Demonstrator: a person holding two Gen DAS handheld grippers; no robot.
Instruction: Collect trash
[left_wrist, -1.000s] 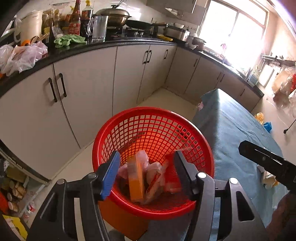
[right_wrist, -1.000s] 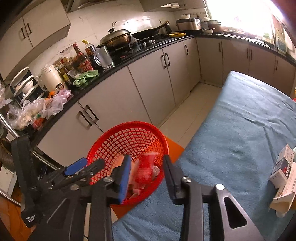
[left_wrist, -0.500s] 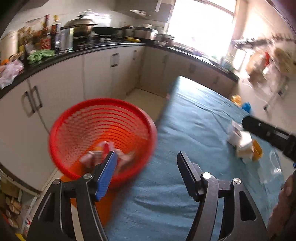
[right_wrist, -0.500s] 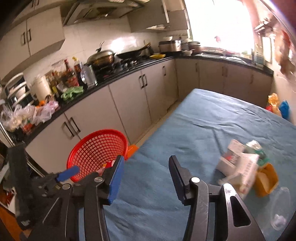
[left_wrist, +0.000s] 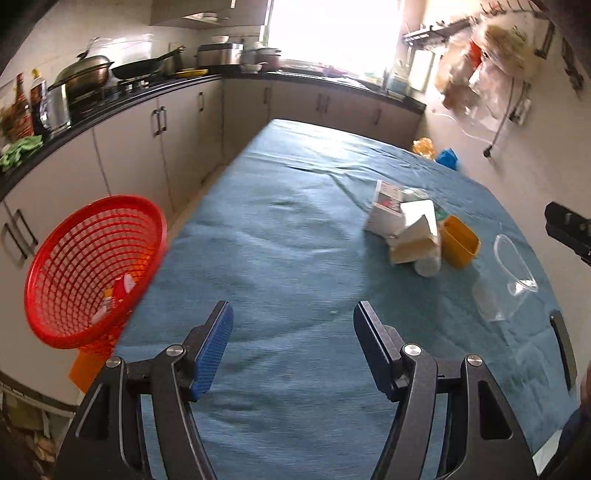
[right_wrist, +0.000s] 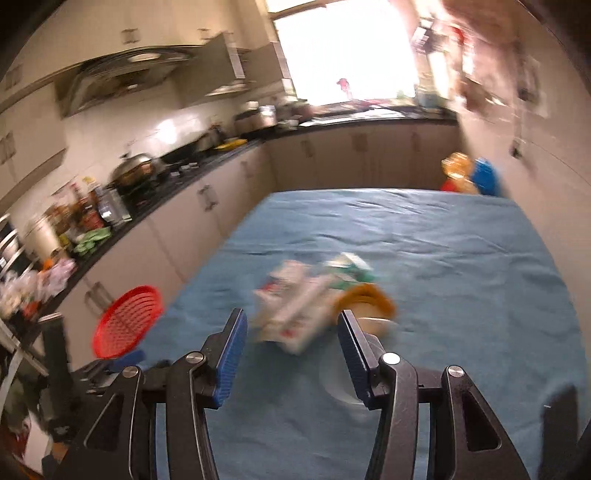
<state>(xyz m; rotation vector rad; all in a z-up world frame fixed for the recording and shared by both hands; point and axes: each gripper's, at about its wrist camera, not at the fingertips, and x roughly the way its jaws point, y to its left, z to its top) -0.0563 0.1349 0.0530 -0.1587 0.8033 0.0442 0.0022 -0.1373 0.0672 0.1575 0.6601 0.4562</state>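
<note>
A red mesh basket (left_wrist: 92, 266) with a few wrappers in it hangs off the table's left edge; it also shows in the right wrist view (right_wrist: 127, 321). A heap of trash lies on the blue tablecloth (left_wrist: 295, 229): white cartons (left_wrist: 406, 225), a yellow tub (left_wrist: 460, 242) and a clear plastic cup (left_wrist: 511, 273). My left gripper (left_wrist: 291, 332) is open and empty over the cloth, short of the heap. My right gripper (right_wrist: 290, 332) is open and empty, just in front of the blurred cartons (right_wrist: 295, 314) and the yellow tub (right_wrist: 365, 299).
Kitchen cabinets and a black counter (left_wrist: 110, 107) with pots and bottles run along the left and the back. A bright window (left_wrist: 332, 33) is at the far end. Bags hang on the right wall (left_wrist: 480, 66). Orange and blue bags (right_wrist: 469, 177) sit beyond the table.
Both grippers have swung right, away from the red basket and toward the trash heap on the table. Both stay open and empty.
</note>
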